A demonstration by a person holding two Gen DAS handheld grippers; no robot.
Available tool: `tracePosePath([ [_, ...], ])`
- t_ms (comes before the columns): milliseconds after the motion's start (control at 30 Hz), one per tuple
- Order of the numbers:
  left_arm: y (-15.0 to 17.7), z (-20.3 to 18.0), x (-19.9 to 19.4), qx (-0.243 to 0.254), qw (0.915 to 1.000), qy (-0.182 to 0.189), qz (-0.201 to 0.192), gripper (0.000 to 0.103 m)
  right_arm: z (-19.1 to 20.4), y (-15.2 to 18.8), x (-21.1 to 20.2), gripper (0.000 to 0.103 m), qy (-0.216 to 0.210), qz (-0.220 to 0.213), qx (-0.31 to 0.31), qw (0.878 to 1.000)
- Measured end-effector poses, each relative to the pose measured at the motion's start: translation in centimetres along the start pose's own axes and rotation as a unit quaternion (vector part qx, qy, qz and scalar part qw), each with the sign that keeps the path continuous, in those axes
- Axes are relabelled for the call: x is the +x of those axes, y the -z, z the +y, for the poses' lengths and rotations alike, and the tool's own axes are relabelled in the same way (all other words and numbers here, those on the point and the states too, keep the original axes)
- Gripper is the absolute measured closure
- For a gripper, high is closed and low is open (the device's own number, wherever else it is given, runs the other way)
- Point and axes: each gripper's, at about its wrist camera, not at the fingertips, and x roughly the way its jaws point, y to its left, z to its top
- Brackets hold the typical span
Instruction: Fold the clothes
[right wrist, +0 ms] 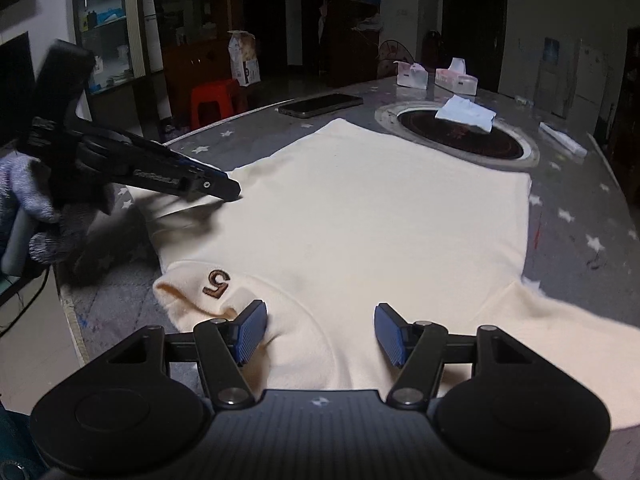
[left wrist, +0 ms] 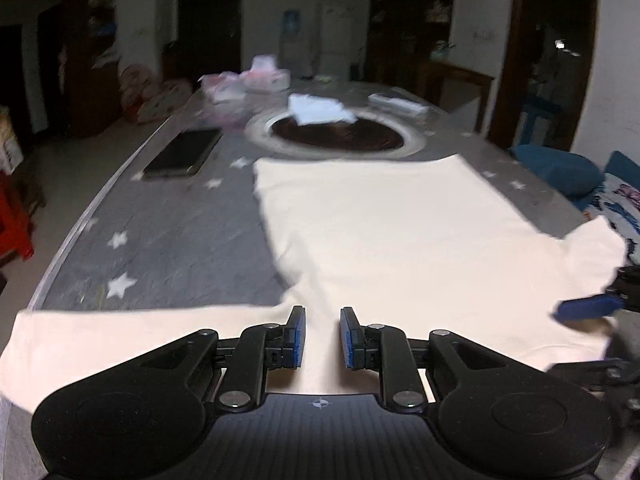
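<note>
A cream shirt (left wrist: 380,220) lies spread flat on the grey star-patterned table (left wrist: 180,232). My left gripper (left wrist: 323,338) hovers just above its near-left sleeve, jaws a narrow gap apart, with nothing pinched between the pads. In the right wrist view the shirt (right wrist: 360,208) fills the middle, and a folded-over sleeve with a brown "5" (right wrist: 216,282) lies at the near left. My right gripper (right wrist: 320,332) stands open over the collar area, its left pad beside that sleeve. The left gripper (right wrist: 234,192), held by a gloved hand (right wrist: 28,196), points at the shirt's left edge.
A dark phone (right wrist: 320,105) lies beyond the shirt. A round dark hob (right wrist: 460,136) set in the table has a white cloth (right wrist: 466,114) on it. Tissue boxes (right wrist: 456,76) stand at the far end. A red stool (right wrist: 212,100) stands off the table's left edge.
</note>
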Motion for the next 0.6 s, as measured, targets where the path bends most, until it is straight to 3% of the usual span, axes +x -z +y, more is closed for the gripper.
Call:
tracePosePath([
  [100, -0.4, 0.5, -0.4, -0.019, 0.9998, 0.006, 0.002, 0.082, -0.2, -0.1, -0.3, 0.042, -0.001, -0.004, 0.004, 1.000],
  [233, -1.3, -0.9, -0.7, -0.006, 0.9995, 0.023, -0.022, 0.082, -0.3, -0.2, -0.3, 0.042, -0.006, -0.009, 0.012, 1.000],
  [433, -1.3, -0.3, 2.0, -0.017, 0.9996, 0.020, 0.003, 0.082, -0.4, 0.2, -0.6, 0.042, -0.008, -0.010, 0.026, 1.000],
  [600, -1.3, -1.1, 1.2, -0.014, 0.9998, 0.015, 0.004, 0.077, -2.5, 0.4, -2.5, 0.042, 0.012, -0.035, 0.062, 0.997],
])
